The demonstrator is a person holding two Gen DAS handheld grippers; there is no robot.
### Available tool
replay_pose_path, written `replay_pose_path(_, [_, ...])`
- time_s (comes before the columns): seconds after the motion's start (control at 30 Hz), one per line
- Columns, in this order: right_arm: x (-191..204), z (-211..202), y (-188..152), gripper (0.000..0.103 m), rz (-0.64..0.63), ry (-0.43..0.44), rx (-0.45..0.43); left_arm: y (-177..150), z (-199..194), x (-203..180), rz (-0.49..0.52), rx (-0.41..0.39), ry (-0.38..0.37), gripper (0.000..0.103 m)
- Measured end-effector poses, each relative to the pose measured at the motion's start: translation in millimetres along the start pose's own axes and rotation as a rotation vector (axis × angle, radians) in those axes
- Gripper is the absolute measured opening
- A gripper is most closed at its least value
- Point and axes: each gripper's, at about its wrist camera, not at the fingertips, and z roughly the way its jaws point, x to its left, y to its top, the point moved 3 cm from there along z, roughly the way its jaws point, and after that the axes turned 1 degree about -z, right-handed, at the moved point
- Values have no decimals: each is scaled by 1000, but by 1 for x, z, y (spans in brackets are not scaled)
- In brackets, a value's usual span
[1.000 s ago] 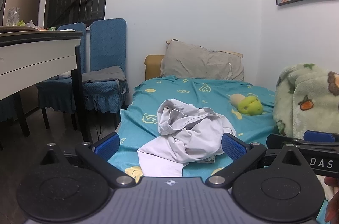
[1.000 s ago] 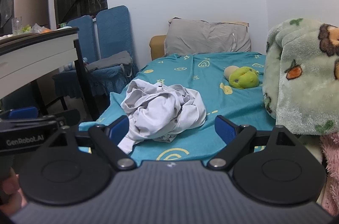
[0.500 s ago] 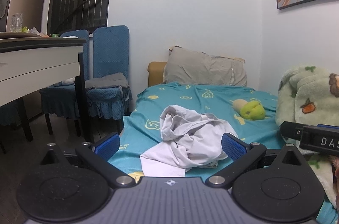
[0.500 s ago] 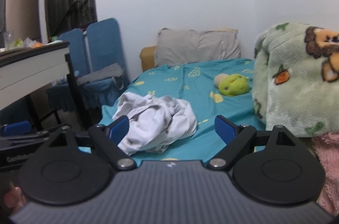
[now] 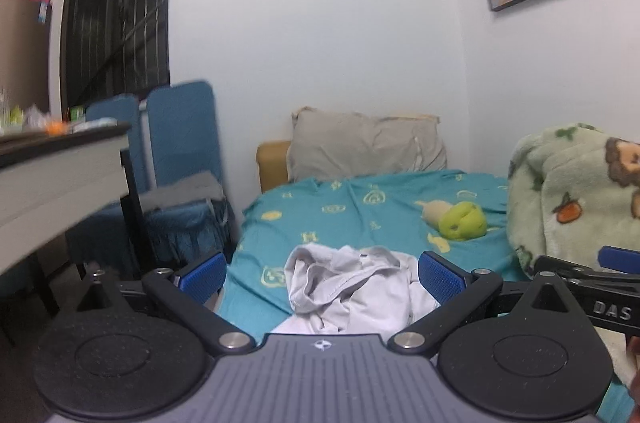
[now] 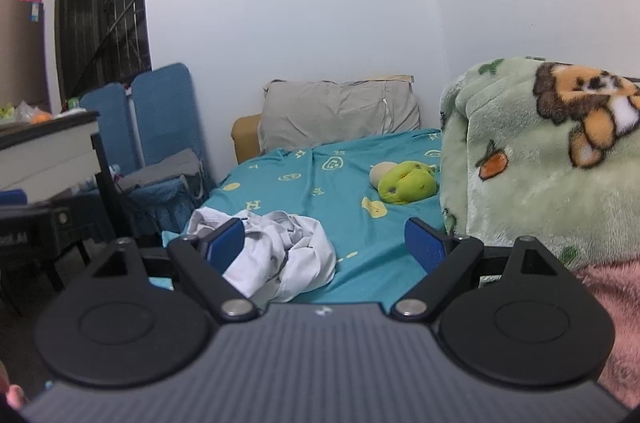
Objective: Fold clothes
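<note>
A crumpled pale grey garment (image 5: 352, 287) lies in a heap near the foot of a bed with a teal patterned sheet (image 5: 360, 207). My left gripper (image 5: 320, 277) hovers short of it, open, its blue pads wide apart and empty. In the right wrist view the same garment (image 6: 288, 251) sits low and left on the teal sheet (image 6: 340, 183). My right gripper (image 6: 325, 245) is open too, with nothing between its pads. The right gripper's side shows at the right edge of the left wrist view.
A green plush toy (image 6: 406, 181) lies further up the bed, with a grey pillow (image 5: 368, 147) at the head. A folded green fleece blanket (image 6: 540, 151) stands at the right. A white desk (image 5: 60, 179) and blue chairs (image 5: 176, 163) are at the left.
Both grippers rose a little, so the garment now sits lower in each view. The right gripper's view has also swung, bringing the fleece blanket closer. Both jaws stayed wide.
</note>
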Motion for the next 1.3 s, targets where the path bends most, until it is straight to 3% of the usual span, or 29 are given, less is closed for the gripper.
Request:
replay_pose_path(0.1, [5, 14, 9, 76, -70, 26, 41, -8, 14, 15, -38, 11, 26, 103])
replay_pose_path(0.17, [11, 29, 16, 75, -128, 48, 71, -19, 22, 29, -71, 23, 54, 103])
replay_pose_path(0.33, [47, 88, 28, 48, -288, 140, 155, -43, 45, 69, -187, 97, 79, 103])
replay_pose_path(0.63, [162, 207, -8, 37, -840, 277, 247, -57, 82, 128, -367, 147, 163, 103])
replay_pose_path(0.87, [208, 254, -59, 36, -1398, 306, 197, -76, 99, 172, -503, 206, 229, 103])
replay_pose_path(1.07, [229, 251, -86, 36, -1759, 474, 97, -85, 103, 183, -525, 242, 267, 103])
replay_pose_path(1.2, [238, 241, -107, 35, -1996, 533, -18, -85, 104, 181, -519, 251, 282, 103])
replay_pose_path(1.23, [240, 240, -108, 34, -2006, 539, -13, -84, 105, 179, -512, 248, 281, 103])
replay_pose_path(1.27, [244, 240, -107, 31, -1976, 540, 24, -84, 106, 177, -505, 245, 281, 103])
replay_pose_path(1.3, [247, 240, -105, 5, -1947, 541, 61, -83, 107, 176, -498, 242, 281, 103])
